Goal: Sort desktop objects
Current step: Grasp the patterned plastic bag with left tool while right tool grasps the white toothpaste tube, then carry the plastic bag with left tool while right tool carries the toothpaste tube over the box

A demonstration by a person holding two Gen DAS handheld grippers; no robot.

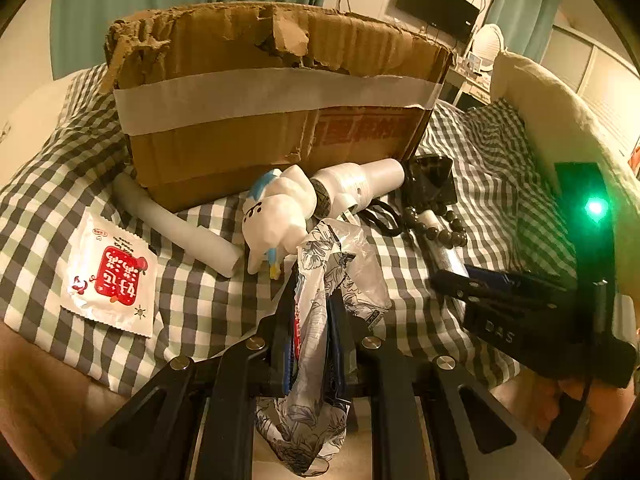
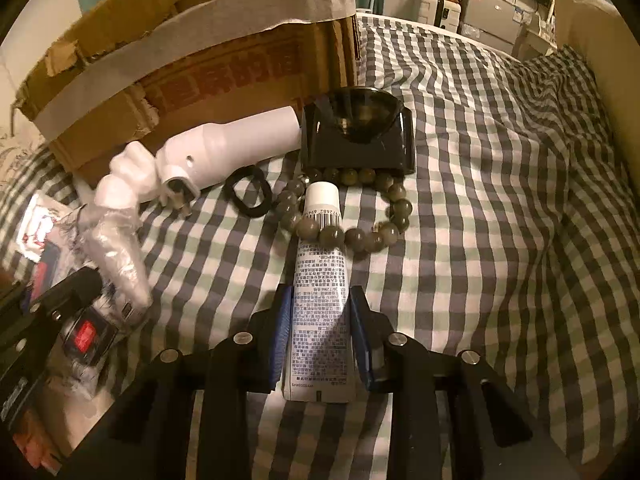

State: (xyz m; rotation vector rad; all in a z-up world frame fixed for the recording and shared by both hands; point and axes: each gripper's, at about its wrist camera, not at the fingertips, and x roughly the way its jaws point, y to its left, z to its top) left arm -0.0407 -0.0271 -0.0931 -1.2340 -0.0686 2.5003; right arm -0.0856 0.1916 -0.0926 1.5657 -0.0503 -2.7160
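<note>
My left gripper (image 1: 310,308) is shut on a crumpled floral plastic wrapper (image 1: 320,320) and holds it in front of the cardboard box (image 1: 272,108). My right gripper (image 2: 320,312) has its jaws around a white tube (image 2: 320,280) lying on the checked cloth; its cap pokes through a bead bracelet (image 2: 352,236). The right gripper also shows in the left wrist view (image 1: 452,284), over the tube. A white toy figure (image 1: 276,216), a white plastic nozzle (image 1: 360,188), a black hair tie (image 2: 248,194) and a black box with a dome (image 2: 358,136) lie by the cardboard box.
A white cylinder (image 1: 172,224) and a red-and-white sachet (image 1: 114,276) lie left on the checked cloth (image 2: 480,200). A cream cushion (image 1: 560,128) borders the right side. The cardboard box stands behind the objects.
</note>
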